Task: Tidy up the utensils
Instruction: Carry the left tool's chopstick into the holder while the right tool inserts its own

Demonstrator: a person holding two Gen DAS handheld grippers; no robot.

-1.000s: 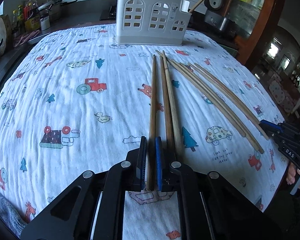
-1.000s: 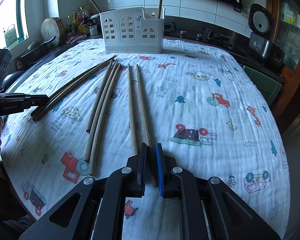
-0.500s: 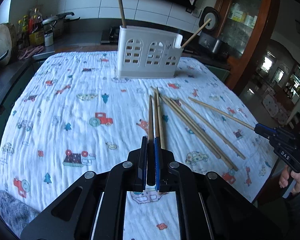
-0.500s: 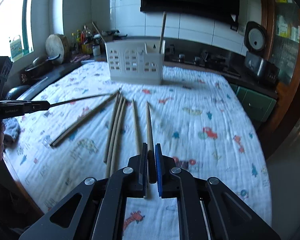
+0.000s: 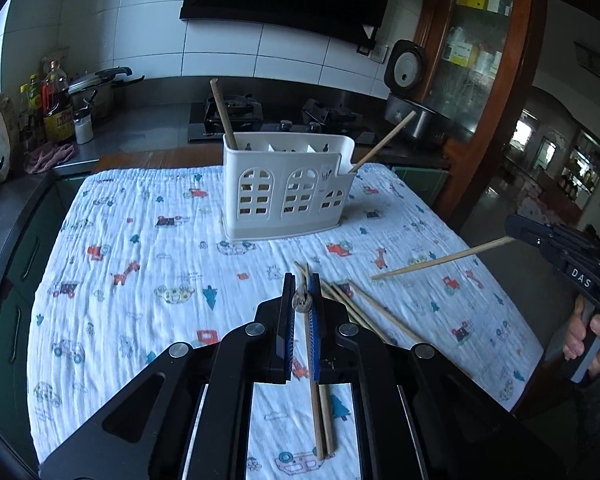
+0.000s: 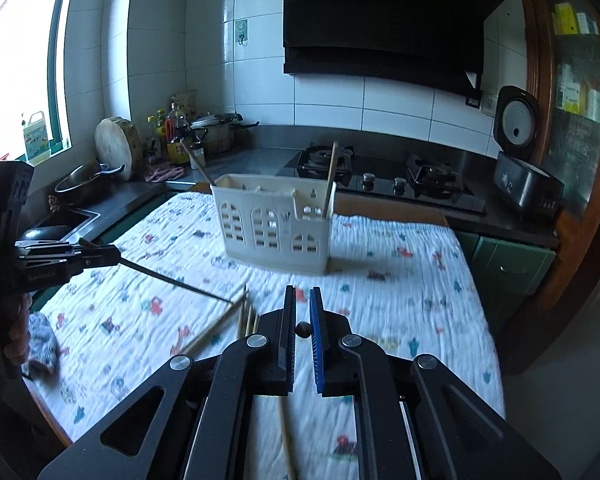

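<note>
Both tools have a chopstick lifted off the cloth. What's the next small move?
Probably carry both forward over the white holder and tip them upright. The left tool and right tool each grip one chopstick, and the holder stands ahead with open slots.

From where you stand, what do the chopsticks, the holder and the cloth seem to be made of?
Chopsticks: probably wood or bamboo, with a matte tan look and faint grain.
Holder: likely plastic, smooth off-white, with moulded arched cut-outs.
Cloth: seems thin cotton, crinkled weave, white with printed cartoon cars and trees.
</note>
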